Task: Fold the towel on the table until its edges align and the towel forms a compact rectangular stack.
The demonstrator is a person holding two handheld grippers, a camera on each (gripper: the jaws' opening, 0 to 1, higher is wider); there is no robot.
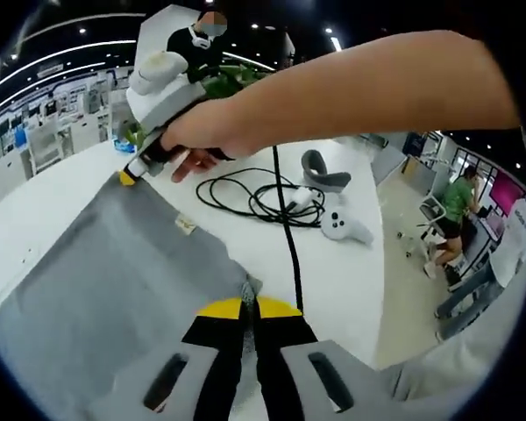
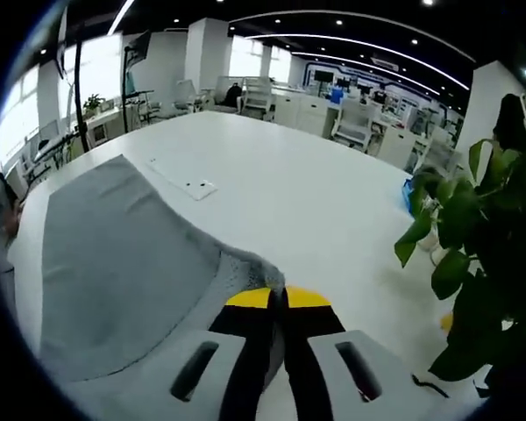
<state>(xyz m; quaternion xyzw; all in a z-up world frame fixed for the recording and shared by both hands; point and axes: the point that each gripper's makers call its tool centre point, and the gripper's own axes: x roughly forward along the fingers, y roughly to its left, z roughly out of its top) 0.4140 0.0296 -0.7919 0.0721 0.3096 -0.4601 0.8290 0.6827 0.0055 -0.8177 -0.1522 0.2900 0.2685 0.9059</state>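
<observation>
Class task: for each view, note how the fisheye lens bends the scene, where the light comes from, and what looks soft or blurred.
Left gripper view: table edge curves strongly, ceiling strip lights arc, and the person's forearm looms large and slightly soft. Right gripper view: window light comes from the left, the towel bulges, and the plant is dark and blurred.

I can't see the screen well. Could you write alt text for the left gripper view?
A yellow-tipped black gripper pinches a corner of a grey cloth towel spread on a white table. Across the towel, a person's hand holds a second gripper at the far corner. A coiled black cable and a white handheld controller lie beyond.
</observation>
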